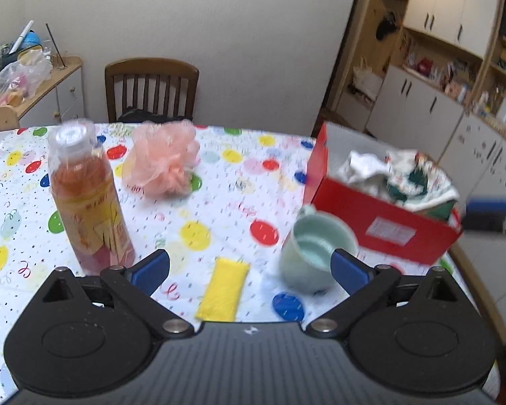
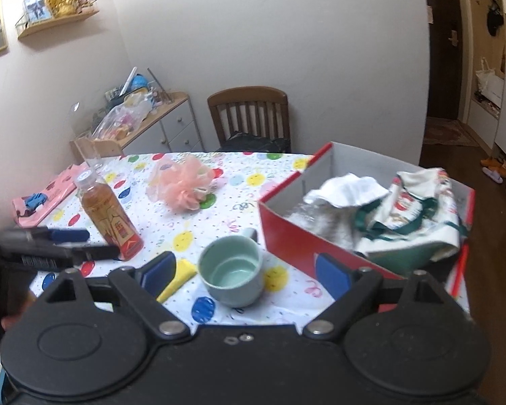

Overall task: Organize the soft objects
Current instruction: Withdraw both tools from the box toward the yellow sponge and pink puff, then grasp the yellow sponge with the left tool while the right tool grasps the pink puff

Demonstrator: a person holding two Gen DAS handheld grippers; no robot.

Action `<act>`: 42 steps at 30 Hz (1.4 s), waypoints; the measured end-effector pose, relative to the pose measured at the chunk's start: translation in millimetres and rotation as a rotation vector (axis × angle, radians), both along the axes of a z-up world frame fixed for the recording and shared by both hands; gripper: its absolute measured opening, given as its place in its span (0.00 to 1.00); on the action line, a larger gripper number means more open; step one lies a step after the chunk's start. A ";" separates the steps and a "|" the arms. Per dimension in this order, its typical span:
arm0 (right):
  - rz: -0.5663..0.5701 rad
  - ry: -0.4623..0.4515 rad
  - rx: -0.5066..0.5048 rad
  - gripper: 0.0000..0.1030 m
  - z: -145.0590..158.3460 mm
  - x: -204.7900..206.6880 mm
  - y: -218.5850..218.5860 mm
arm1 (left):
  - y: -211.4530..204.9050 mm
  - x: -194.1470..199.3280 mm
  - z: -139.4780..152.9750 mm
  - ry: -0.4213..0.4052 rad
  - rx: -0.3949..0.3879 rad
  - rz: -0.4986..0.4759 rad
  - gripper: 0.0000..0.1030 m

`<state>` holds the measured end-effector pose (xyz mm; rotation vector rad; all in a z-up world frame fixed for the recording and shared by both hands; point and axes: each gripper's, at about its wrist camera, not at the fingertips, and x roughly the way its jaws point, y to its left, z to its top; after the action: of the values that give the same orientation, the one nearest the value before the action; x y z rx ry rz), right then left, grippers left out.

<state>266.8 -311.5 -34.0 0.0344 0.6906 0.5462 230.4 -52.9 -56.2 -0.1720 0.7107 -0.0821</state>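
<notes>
Red box [image 2: 307,236] at bench [image 1: 219,209] right edge, holding white cloth [image 2: 347,189] and printed bag [image 2: 418,209] | pink mesh sponge [image 1: 163,158] on bench, far side | yellow cloth [image 1: 222,290] near edge beside green cup [image 1: 307,253] | bottle [image 1: 91,209] upright, left | left tool [image 1: 249,266] wide open, empty | right tool [image 2: 246,270] wide open, empty.

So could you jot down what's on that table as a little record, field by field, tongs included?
Surface: table under a balloon-print cloth
Container: red box at the right, open on top
Already in box: white cloth, printed bag with green trim
Soft things still out: pink mesh pouf, yellow pad
Hard things: tea bottle upright, pale green mug upright and empty
Left tongs: open, holding nothing, above the yellow pad
Right tongs: open, holding nothing, mug between them untouched
</notes>
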 end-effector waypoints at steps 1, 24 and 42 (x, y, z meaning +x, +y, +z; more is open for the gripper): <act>0.005 0.001 -0.003 0.87 1.7 4.0 6.9 | 0.9 -0.8 -4.8 0.008 0.010 -0.008 0.99; 0.134 0.108 -0.135 0.87 -9.1 160.2 196.4 | 5.0 45.0 -109.6 0.094 0.117 -0.092 0.98; 0.105 0.249 -0.261 0.75 -82.7 253.1 300.6 | -11.9 55.6 -136.0 0.083 0.193 -0.131 0.59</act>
<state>519.9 -10.9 -116.7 -0.1812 1.0067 0.5535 286.0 -64.8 -192.2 0.0567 0.8082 -0.1312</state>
